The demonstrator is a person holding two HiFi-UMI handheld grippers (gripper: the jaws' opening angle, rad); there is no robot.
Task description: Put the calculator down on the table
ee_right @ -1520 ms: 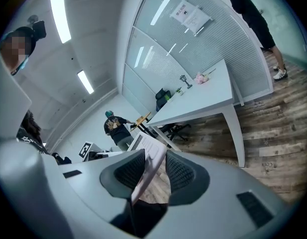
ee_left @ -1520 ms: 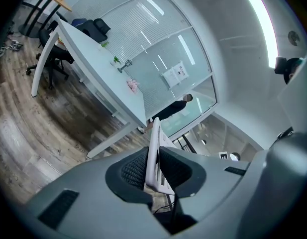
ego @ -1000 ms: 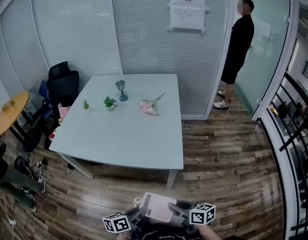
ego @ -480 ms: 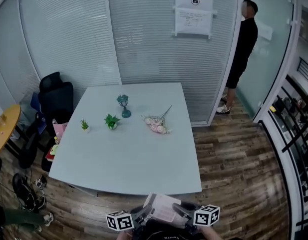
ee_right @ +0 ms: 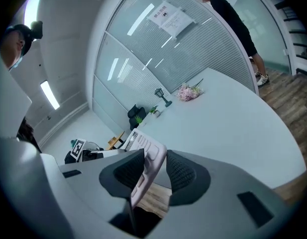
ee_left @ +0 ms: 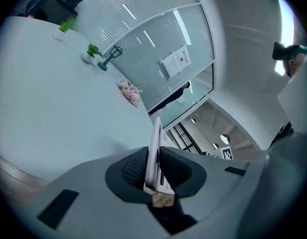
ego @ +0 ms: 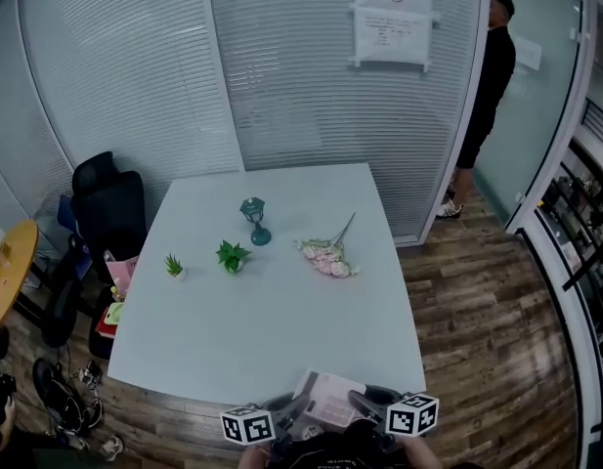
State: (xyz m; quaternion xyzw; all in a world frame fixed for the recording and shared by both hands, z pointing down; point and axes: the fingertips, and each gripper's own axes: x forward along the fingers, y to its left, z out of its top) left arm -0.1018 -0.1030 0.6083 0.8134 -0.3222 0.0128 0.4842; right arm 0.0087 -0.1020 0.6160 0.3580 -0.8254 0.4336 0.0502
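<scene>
A flat pale calculator point(ego: 332, 399) hangs between my two grippers at the bottom of the head view, just over the near edge of the pale grey table point(ego: 281, 345). My left gripper point(ego: 286, 414) is shut on its left edge; in the left gripper view the calculator point(ee_left: 155, 141) stands edge-on, clamped between the dark pads of that gripper point(ee_left: 154, 164). My right gripper point(ego: 366, 405) has its right edge. In the right gripper view the calculator point(ee_right: 149, 156) leans across the jaws of that gripper point(ee_right: 155, 171), which are opening slightly. It touches both pads.
On the table stand a small teal lamp figure point(ego: 254, 220), two little potted plants point(ego: 232, 256) point(ego: 173, 265) and a pink flower bunch point(ego: 326, 257). A black chair point(ego: 107, 198) is left of the table; a person point(ego: 492, 76) stands by the glass wall at the far right.
Both grippers have come forward with the calculator, from over the wooden floor to the table's near edge. The table fills more of the head view.
</scene>
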